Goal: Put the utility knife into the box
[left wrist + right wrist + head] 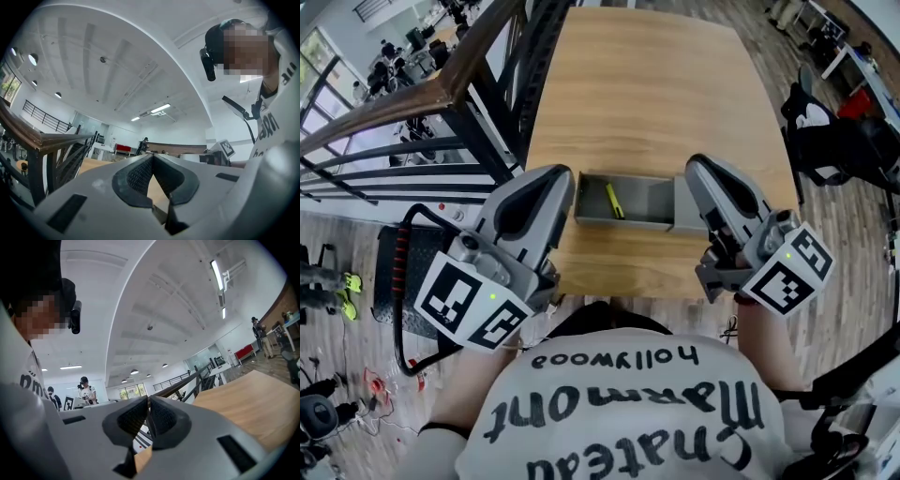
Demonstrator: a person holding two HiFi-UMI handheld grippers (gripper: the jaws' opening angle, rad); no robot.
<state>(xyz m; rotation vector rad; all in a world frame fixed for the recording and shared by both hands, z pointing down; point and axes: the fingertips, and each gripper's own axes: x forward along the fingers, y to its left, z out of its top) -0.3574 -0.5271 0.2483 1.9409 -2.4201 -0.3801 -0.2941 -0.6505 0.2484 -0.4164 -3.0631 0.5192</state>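
Yellow against grey, the utility knife [613, 200] lies inside the open box [649, 221], slanted on its floor toward the left end; the box sits on the wooden table [656, 94] near its front edge; the job looks done to me. Both tools are held close to the person's chest, tilted up at the ceiling; the left tongs [152, 158] are pressed together at the tips with nothing between them; the right tongs [147, 400] likewise meet on nothing. Should the knife need lifting, I'd judge it light, stiff and a little slick; best pinched across the middle of its handle, clear of the blade end; whether the blade is out is too small to tell.
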